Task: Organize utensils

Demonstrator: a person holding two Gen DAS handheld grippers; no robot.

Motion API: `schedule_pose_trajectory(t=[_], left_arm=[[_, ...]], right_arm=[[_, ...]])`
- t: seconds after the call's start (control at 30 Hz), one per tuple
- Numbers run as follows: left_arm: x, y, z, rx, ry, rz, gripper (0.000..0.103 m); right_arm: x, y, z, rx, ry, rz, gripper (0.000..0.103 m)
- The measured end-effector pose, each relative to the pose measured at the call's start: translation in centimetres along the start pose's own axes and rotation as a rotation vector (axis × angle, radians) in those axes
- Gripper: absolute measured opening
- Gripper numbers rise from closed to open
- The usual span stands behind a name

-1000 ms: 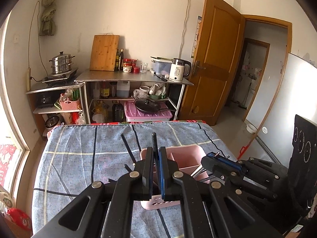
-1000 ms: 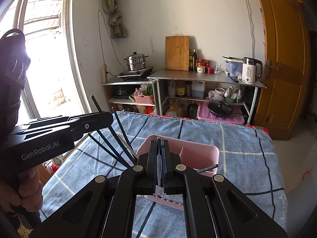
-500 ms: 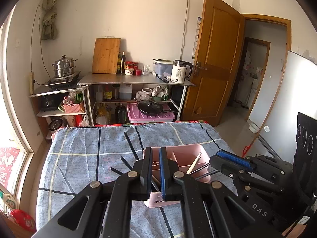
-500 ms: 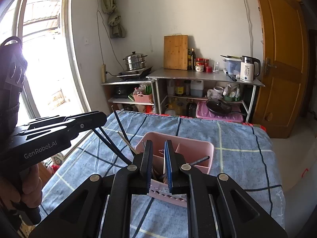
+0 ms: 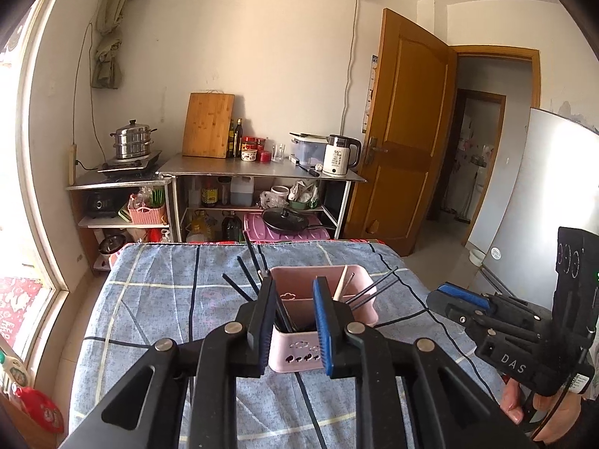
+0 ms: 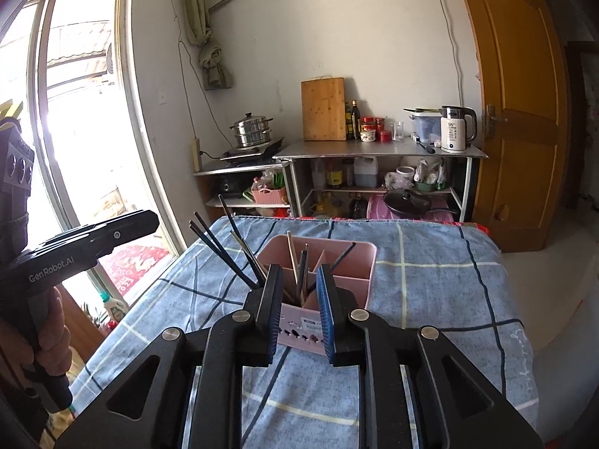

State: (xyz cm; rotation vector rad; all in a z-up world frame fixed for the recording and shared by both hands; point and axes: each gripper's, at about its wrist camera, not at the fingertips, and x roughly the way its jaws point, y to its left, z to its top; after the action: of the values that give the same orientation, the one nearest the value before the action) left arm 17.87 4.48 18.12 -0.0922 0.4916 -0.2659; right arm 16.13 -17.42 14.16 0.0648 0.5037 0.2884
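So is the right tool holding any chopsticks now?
No, the right tool is open and empty, with the chopsticks standing in the pink caddy.

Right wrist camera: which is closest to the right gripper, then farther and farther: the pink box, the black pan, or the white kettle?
1. Pink plastic utensil box, just ahead of the right gripper on the bed.
2. Black lidded frying pan, low shelf beyond the bed.
3. White electric kettle, up on the steel table.

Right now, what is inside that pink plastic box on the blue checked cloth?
The pink plastic divided box holds black chopsticks leaning out left, one pale wooden stick and dark utensils upright. The fingers cover its near compartments and floor.
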Motion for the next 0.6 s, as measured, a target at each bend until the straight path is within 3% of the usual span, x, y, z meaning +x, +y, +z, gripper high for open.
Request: schedule_pose_trajectory(t=[0.43,0.6], left_arm=[[-2.9,-3.4,-8.3,0.003,0.051,0.013,0.024],[-3.8,-3.8,-11.0,-0.014,0.066,0.020,0.024]], right_arm=[[-4.0,0.3,-6.1,0.011,0.020,-0.013,0.026],[-5.2,1.0,-8.5,0.002,0.033,-0.019,0.034]])
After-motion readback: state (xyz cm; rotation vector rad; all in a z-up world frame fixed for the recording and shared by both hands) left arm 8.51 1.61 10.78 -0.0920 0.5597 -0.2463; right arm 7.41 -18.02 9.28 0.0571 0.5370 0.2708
